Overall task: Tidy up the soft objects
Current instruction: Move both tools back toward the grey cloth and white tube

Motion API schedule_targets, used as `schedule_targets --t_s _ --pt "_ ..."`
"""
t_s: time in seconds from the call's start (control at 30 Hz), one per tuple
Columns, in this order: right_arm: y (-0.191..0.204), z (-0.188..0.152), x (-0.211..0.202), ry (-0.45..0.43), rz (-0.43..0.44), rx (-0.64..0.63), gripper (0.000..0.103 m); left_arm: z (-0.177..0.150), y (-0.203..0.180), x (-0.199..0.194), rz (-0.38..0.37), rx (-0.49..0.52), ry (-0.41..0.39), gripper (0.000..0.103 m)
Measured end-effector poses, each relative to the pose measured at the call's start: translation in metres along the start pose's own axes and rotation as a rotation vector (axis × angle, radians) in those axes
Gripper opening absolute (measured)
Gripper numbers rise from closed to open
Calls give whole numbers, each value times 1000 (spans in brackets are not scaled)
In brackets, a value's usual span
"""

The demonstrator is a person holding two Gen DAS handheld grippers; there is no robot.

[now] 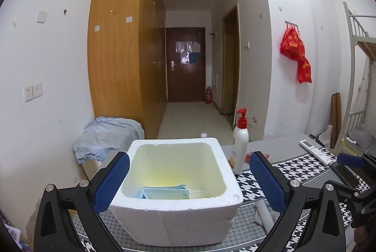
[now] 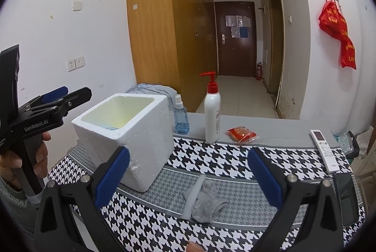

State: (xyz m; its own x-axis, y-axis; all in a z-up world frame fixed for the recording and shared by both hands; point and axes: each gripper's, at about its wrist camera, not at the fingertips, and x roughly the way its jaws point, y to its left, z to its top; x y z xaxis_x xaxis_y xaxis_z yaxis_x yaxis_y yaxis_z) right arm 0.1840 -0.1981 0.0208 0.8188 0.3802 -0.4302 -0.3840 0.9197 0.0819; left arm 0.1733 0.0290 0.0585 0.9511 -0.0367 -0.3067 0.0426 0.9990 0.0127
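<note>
Inside square foam box (image 1: 178, 214), flat blue masks (image 1: 164, 192).

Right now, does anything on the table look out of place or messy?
Yes. A grey sock lies crumpled on the houndstooth mat with a pale tube across it, outside the foam box where blue masks already sit.

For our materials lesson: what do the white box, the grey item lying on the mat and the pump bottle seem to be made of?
White box: expanded foam, probably polystyrene; matte, beaded, crumbly edges.
Grey item: soft knitted fabric, perhaps a sock; fuzzy and crumpled.
Pump bottle: smooth, slightly glossy white plastic with a red pump.
</note>
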Motion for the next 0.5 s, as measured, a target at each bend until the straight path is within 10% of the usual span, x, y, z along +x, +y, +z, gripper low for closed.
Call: schedule_targets --t_s 0.5 --pt "-4 -7 -15 -16 -14 -1 102 -7 -16 -24 -76 6 -19 102"
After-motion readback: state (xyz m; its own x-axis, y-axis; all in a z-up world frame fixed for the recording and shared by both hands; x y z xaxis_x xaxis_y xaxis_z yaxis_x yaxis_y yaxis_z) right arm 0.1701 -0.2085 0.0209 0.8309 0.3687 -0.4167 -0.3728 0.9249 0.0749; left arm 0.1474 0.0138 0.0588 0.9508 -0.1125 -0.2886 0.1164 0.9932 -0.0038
